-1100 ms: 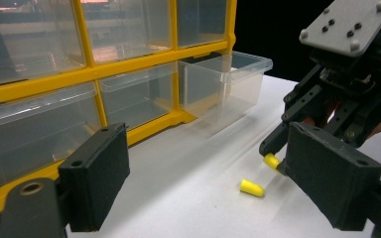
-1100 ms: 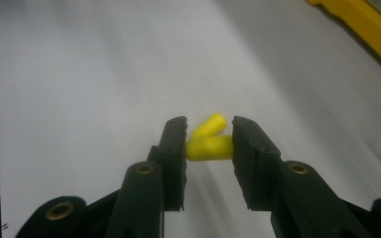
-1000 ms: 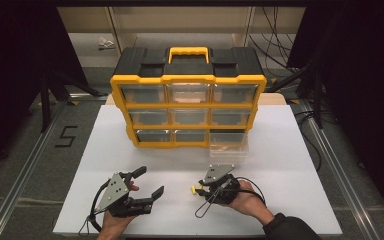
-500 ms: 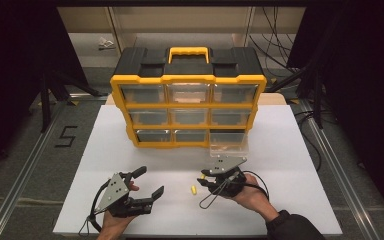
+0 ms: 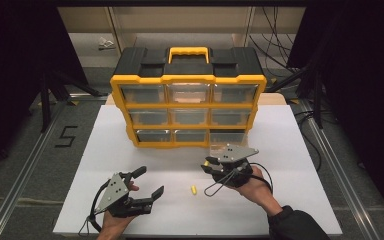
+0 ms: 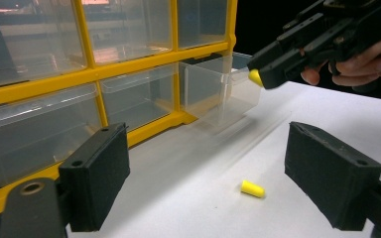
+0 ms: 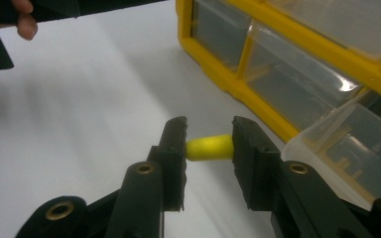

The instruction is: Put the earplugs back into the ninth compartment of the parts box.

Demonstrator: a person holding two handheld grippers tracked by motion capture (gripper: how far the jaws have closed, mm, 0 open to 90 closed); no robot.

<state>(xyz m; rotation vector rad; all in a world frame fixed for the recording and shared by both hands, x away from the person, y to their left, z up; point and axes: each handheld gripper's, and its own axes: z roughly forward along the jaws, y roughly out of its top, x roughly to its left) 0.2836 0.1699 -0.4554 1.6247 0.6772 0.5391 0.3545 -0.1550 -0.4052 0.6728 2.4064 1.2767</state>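
Note:
A yellow foam earplug is pinched end to end between the pads of my right gripper. That gripper hovers above the white table, just in front of the pulled-out clear drawer at the bottom right of the yellow-and-black drawer cabinet. From the left gripper view the held earplug shows at the tip of the right gripper, near the drawer. A second earplug lies loose on the table. My left gripper rests open at the front left, with nothing between its jaws.
The white board covers the tabletop, and the cabinet stands at its back. All other drawers sit closed and look empty. Cables trail behind the right hand. Dark floor and metal rails flank the table.
My right gripper has risen and drifted back toward the open drawer with the earplug in it. The loose earplug and the left gripper have stayed put.

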